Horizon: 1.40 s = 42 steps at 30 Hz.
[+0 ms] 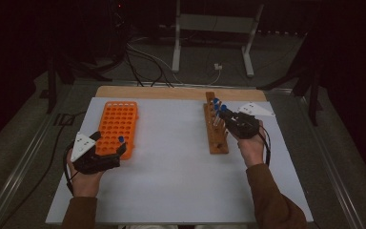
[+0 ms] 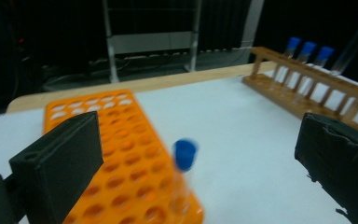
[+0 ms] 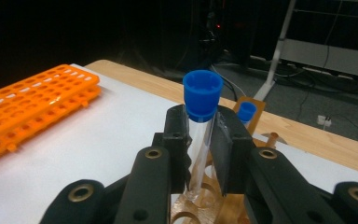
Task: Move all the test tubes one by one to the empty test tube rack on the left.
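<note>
A clear test tube [image 3: 200,140] with a bright blue screw cap stood upright between the two black jaws of the right tool [image 3: 200,144], which were closed on its glass just under the cap. Its lower end sat over a hole of the wooden rack [image 3: 209,205]. In the high view the right tool [image 1: 228,117] was at the middle of this long, narrow rack [image 1: 218,143], on the right half of the white table [image 1: 171,181].

Nearer the person, on the left, the left tool [image 2: 196,163] had its jaws wide apart, gripping nothing. Between them, not touching either pad, a second clear tube [image 2: 182,182] with a blue cap stood in a near-corner hole of the orange rack [image 2: 116,154]; it looked blurred. In the high view that left tool [image 1: 109,150] lay at the near end of the orange rack [image 1: 116,126], a flat plastic grid of many round holes.

Farther off, three more blue-capped tubes [image 2: 307,51] stood at the far end of the wooden rack. Beyond the table edge were a grey floor, loose cables [image 1: 143,62] and a white metal stand [image 1: 214,28].
</note>
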### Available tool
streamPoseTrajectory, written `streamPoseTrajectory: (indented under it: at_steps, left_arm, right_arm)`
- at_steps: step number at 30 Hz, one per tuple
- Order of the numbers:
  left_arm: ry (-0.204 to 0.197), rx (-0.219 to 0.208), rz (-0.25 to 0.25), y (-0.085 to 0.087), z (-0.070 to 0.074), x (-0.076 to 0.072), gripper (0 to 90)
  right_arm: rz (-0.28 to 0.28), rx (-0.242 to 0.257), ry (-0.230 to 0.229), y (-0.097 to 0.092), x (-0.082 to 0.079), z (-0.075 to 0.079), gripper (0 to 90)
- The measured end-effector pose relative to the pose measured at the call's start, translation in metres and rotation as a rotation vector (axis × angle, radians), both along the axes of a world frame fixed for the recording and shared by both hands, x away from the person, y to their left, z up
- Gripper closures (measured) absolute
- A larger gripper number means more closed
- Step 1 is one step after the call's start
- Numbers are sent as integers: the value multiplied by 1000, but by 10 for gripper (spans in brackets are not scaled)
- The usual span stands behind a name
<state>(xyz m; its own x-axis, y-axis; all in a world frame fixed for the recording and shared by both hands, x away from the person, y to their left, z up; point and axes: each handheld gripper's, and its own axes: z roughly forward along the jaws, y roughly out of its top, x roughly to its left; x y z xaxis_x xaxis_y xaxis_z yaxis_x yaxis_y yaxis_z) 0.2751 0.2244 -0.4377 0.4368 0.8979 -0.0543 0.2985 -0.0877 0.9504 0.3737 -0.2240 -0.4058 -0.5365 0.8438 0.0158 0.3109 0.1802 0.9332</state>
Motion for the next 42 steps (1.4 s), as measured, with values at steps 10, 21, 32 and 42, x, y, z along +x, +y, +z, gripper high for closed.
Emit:
streamPoseTrajectory:
  at_steps: [10, 21, 32, 42]
  left_arm:
    - [-20, -2, -112, -38, 12, 11, 21]
    - [2, 14, -132, -64, 7, 26, 21]
    - [38, 66, -164, -88, -5, 39, 55]
    - [99, 1, -201, -104, -9, 50, 121]
  right_arm:
    - [61, 30, 10, 13, -4, 0, 768]
    - [124, 44, 21, 34, -11, -1, 766]
    - [197, 56, 54, 59, -15, -8, 766]
    - [255, 82, 63, 75, -22, -8, 765]
